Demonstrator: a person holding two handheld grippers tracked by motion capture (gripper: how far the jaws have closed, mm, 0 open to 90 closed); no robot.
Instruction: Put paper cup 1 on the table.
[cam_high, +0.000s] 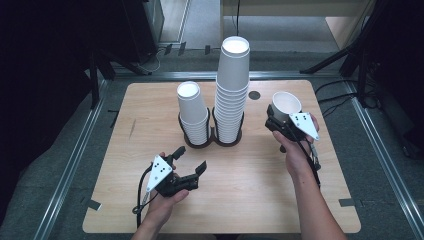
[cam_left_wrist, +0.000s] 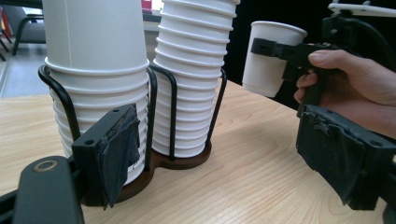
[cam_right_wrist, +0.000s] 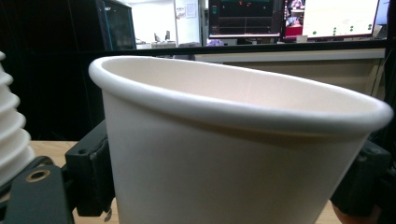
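Note:
A single white paper cup (cam_high: 286, 104) hangs upright above the table's right side, with my right gripper (cam_high: 281, 121) shut on its wall. In the right gripper view the cup (cam_right_wrist: 224, 154) stands close between the two black jaws. From the left gripper view, the same cup (cam_left_wrist: 270, 56) is clamped off the table, to the right of the stacks. A short stack of white cups (cam_high: 192, 112) and a tall stack (cam_high: 232, 85) sit in a black wire holder (cam_high: 212, 141) at mid-table. My left gripper (cam_high: 190, 158) stands open in front of the holder, holding nothing.
The wooden table (cam_high: 125, 165) has bare surface around the holder and at both front corners. A dark round spot (cam_high: 254, 95) lies right of the tall stack. Stand legs and cables (cam_high: 345, 55) lie on the floor beyond the far edge.

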